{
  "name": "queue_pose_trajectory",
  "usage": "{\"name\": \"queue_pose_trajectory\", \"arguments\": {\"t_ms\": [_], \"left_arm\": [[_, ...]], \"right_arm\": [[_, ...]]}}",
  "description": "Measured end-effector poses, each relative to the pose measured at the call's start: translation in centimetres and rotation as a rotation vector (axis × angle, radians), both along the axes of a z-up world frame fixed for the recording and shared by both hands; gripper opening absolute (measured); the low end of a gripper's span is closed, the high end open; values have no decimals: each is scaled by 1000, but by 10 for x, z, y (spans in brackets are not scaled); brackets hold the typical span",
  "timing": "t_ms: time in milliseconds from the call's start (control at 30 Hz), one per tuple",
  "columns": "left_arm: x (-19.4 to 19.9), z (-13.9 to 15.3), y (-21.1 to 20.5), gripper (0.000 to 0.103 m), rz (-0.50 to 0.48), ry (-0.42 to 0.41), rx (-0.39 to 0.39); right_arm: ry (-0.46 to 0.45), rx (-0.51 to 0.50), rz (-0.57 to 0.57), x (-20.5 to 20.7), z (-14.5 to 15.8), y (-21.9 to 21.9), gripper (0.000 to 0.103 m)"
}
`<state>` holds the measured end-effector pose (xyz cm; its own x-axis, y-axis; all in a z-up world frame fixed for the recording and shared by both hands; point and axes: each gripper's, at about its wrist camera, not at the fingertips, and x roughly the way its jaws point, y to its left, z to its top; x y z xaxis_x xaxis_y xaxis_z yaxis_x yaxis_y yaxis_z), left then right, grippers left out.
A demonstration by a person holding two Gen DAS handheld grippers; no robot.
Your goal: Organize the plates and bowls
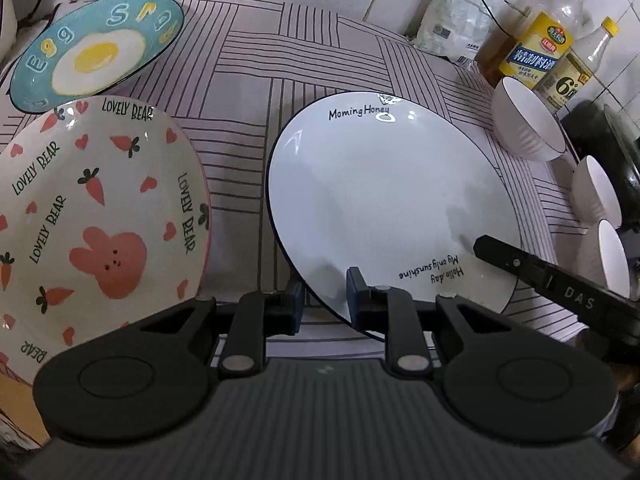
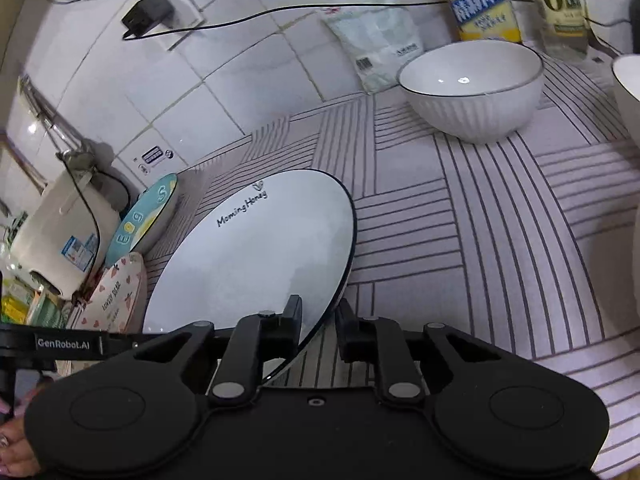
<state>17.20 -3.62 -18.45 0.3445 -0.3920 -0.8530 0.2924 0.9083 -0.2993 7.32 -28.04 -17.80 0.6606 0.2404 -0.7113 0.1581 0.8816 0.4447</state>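
Straddling the near rim of the white plate [image 1: 384, 200], the left gripper [image 1: 324, 296] looks loosely clamped; the bunny plate [image 1: 100, 216] sits left of it. From the right wrist, the right gripper [image 2: 320, 320] brackets the white plate's [image 2: 248, 252] opposite rim; glazed, rigid, breakable, likely slippery, so edge grips suit.

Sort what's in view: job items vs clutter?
Job: white plate, gripped at its rim by both left tongs and right tongs; bunny plate; egg plate; white bowls.

Clutter: oil bottles, plastic bag, charger, rice cooker.
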Motion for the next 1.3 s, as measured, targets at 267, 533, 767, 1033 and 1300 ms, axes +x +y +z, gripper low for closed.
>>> {"name": "queue_pose_trajectory", "arguments": {"t_ms": [267,533,767,1033,1300], "left_arm": [[19,10,-3,20,-74,-17,20],[42,8,-25,20,-94,-39,31],[65,10,-43,21,-87,-69,78],[88,13,-48,22,-66,-79,90],[93,-1,-48,25,-38,-14,92]], "right_arm": [[-54,29,-16,6,-2,-2,23],[-85,-28,-14,29,-5,-14,23],[-78,-88,-6,57,-11,-17,24],[-91,-149,-4,87,-3,-13,26],[-63,-201,-8,93,-9,-3,27]]}}
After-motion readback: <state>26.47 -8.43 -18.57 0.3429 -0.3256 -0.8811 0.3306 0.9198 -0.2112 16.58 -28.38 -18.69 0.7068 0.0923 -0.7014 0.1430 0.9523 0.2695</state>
